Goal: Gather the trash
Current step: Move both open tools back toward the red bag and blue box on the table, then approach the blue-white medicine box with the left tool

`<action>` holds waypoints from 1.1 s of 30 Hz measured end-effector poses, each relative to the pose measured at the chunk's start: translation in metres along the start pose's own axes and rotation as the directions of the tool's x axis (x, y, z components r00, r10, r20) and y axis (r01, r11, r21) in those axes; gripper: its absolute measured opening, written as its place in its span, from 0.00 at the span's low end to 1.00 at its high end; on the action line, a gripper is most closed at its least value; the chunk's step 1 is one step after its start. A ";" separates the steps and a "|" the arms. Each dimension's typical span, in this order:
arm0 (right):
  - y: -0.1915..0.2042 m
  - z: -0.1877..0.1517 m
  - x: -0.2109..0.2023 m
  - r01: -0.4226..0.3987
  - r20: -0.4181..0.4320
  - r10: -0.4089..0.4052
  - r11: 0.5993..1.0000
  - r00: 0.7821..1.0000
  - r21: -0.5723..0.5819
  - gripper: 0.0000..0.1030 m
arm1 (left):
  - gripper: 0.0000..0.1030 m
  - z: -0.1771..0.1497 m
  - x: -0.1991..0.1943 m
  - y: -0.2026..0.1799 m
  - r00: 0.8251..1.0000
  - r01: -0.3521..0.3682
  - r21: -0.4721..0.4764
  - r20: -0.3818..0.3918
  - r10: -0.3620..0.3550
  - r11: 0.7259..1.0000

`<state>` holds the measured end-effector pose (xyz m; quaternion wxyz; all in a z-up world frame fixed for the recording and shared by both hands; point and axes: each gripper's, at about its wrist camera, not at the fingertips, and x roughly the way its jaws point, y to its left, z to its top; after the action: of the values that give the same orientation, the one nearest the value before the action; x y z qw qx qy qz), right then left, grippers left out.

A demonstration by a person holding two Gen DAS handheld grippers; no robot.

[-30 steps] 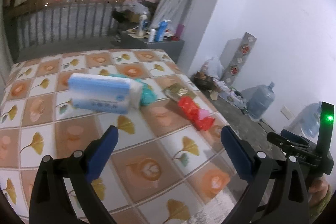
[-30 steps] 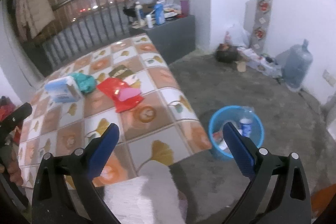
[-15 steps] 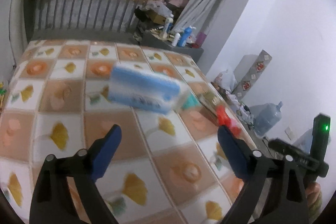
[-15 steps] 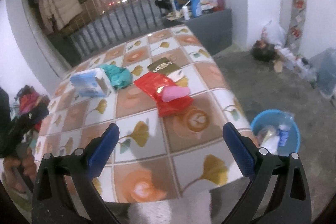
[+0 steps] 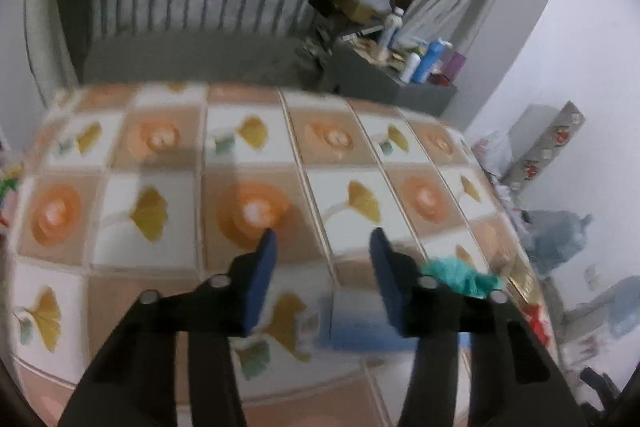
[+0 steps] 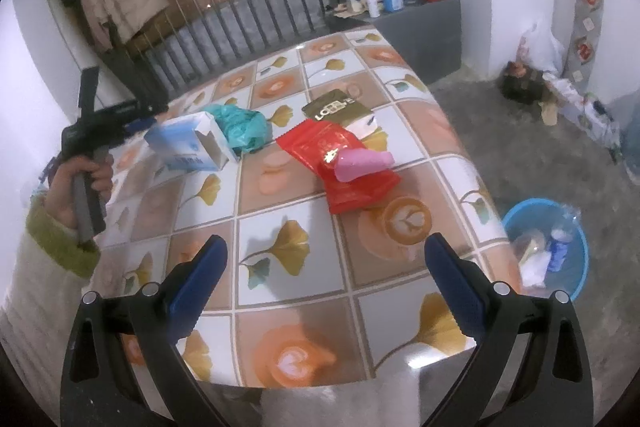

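A blue-and-white carton (image 6: 188,147) lies on the tiled tablecloth (image 6: 280,291) next to a teal plastic bag (image 6: 242,125). My left gripper (image 6: 136,123) reaches the carton's left end. In the blurred left wrist view its jaws (image 5: 322,239) are closing, with the carton (image 5: 360,331) low between them against the right finger and a gap at the left pad. A red packet (image 6: 340,163) with a pink wrapper (image 6: 362,163) on it and a dark packet (image 6: 336,107) lie further right. My right gripper (image 6: 326,259) hangs open over the near table edge, holding nothing.
A blue basin (image 6: 576,267) with bottles and wrappers stands on the floor right of the table. Behind the table are a metal railing (image 6: 248,23) and a grey cabinet (image 6: 424,27) with bottles. Bags and clutter (image 6: 532,83) line the right wall.
My left gripper has swung forward and down over the table onto the carton, and its jaws have narrowed a lot. The right gripper has barely shifted.
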<state>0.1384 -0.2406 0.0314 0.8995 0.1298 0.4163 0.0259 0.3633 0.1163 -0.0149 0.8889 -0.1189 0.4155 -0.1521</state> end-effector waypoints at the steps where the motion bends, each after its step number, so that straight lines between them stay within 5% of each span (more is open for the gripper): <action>1: -0.001 0.000 -0.001 0.004 -0.002 -0.004 1.000 1.000 0.000 0.92 | 0.37 -0.008 -0.004 0.002 0.999 0.037 -0.006 -0.006 -0.037 0.999; 10: 0.011 0.005 0.003 -0.010 -0.009 0.009 1.000 1.000 -0.027 0.92 | 0.32 -0.085 -0.060 -0.015 0.967 0.237 0.087 -0.115 -0.226 0.968; 14: 0.019 0.002 0.003 -0.026 -0.011 0.026 0.999 1.000 -0.035 0.92 | 0.46 -0.086 -0.058 -0.021 0.974 0.212 0.126 -0.110 -0.199 0.969; 22: 0.018 -0.005 -0.007 -0.014 -0.003 0.014 0.999 1.000 -0.039 0.92 | 0.50 -0.056 0.007 -0.014 0.970 0.193 0.047 -0.161 -0.183 0.980; 27: 0.010 -0.005 -0.008 -0.016 -0.010 0.015 1.000 1.000 -0.013 0.92 | 0.49 -0.080 0.002 -0.025 0.912 0.339 0.022 -0.251 -0.323 0.940; 33: 0.010 -0.004 0.004 -0.071 -0.040 0.072 0.997 0.997 0.020 0.92 | 0.50 -0.127 -0.037 -0.046 0.818 0.511 -0.007 -0.303 -0.489 0.859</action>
<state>0.1389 -0.2293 0.0289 0.8882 0.1523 0.4298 0.0568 0.2345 0.0761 -0.0528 0.7495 -0.1666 0.4911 -0.4114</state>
